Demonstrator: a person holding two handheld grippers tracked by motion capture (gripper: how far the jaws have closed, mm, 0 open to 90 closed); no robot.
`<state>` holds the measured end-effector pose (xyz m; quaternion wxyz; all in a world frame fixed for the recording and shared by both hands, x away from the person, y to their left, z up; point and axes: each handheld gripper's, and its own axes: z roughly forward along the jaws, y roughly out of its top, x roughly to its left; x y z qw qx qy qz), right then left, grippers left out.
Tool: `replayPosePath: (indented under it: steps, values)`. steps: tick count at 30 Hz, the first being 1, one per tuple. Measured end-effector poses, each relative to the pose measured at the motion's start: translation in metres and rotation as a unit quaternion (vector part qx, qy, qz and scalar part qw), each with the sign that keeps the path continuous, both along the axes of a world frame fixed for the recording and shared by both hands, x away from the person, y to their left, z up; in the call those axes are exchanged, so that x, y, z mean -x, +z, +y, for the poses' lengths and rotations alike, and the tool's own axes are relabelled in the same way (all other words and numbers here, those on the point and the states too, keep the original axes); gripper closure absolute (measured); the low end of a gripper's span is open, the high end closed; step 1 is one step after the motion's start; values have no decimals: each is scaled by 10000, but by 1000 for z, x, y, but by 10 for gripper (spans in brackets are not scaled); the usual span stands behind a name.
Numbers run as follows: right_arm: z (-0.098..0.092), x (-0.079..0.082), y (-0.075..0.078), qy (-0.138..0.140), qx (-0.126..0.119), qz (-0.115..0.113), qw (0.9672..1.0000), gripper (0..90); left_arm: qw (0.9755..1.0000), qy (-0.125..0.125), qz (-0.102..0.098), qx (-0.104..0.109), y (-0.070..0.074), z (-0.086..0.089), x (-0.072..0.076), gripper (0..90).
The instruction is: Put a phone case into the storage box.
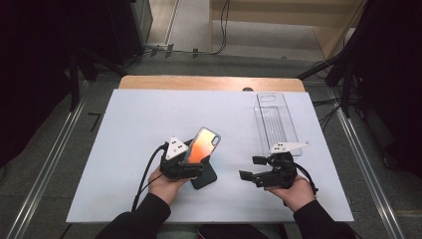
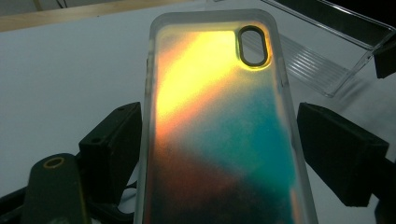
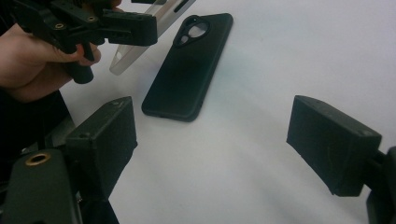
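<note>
Over on the left, the left gripper (image 1: 185, 162) has the iridescent phone case (image 1: 200, 145) between its jaws, tilted up off the white table (image 1: 124, 129) — in the left gripper view the case sits between the two black pads with a gap showing at each side, so whether they press on it I cannot tell. Just beside and partly under it lies the black phone (image 1: 205, 177), flat, back up. Further right, the right gripper (image 1: 254, 168) hovers with jaws wide and nothing between them — the clear plastic tray (image 1: 275, 122) lies beyond it.
</note>
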<state>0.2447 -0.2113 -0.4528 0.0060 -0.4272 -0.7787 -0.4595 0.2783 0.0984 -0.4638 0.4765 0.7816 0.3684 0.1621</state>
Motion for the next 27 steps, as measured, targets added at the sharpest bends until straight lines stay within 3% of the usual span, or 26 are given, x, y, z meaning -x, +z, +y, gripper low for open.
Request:
replayPosePath:
  steps: [3, 7, 13, 22, 27]
  values:
    - [2, -2, 2, -29, -39, 12, 10000, 141, 9999, 14, -111, 11, -1, -1, 2, 172]
    - [6, -4, 6, -88, -64, -20, 9999, 141, 9996, 124, -161, 199, -2, -2, 5, 172]
    - [11, -8, 10, -175, -108, -26, 9998, 141, 9989, 214, -367, 209, -1, -5, 10, 172]
    - [22, -16, 19, -271, -228, -17, 9994, 141, 9980, 221, -381, 463, -2, -8, 13, 171]
    - [27, -21, 23, -332, -400, 49, 9986, 141, 9981, 248, -393, 411, -2, -9, 14, 171]
